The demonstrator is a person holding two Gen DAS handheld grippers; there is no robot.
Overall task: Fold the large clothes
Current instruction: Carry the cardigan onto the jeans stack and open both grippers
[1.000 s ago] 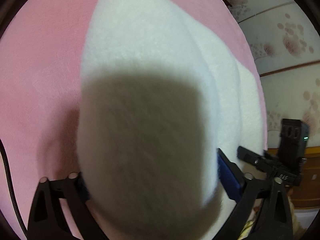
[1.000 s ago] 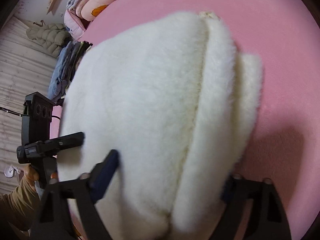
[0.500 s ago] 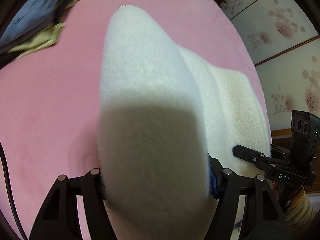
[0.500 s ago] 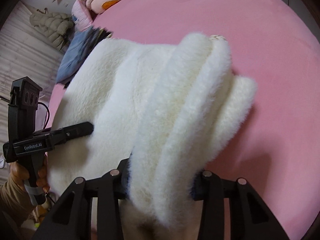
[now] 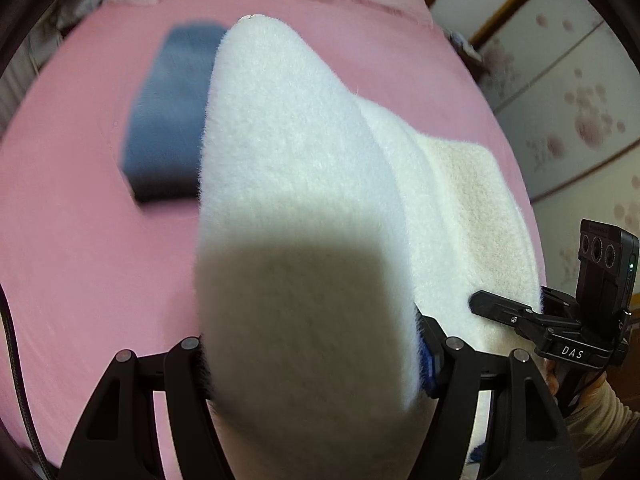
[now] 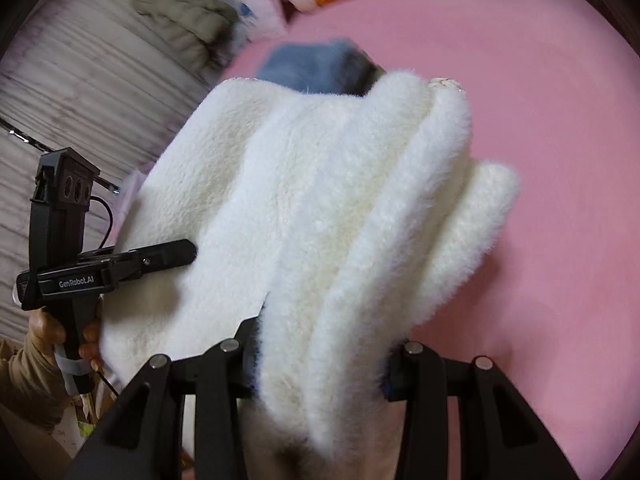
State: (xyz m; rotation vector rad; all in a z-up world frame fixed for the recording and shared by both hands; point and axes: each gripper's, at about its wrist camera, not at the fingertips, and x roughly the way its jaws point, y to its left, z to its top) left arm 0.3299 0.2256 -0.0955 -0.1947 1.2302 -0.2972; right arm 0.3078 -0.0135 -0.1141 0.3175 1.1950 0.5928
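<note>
Fleece garment [image 5: 304,184], folded, runs lengthwise away from both clamping grippers.

Both grippers point steeply downward, side by side. The left gripper [image 5: 312,364] has its jaws clamped on a thick fold of white fleece [image 5: 304,208]; the right gripper [image 6: 320,364] pinches a narrower bunch. A hand [image 6: 60,336] in a beige sleeve grips the left handle.

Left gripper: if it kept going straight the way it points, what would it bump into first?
The left gripper is clamped on the folded white fleece garment, which fills the line ahead. Beyond the bundle lies the pink bed, probably met next; depth is unclear.
</note>
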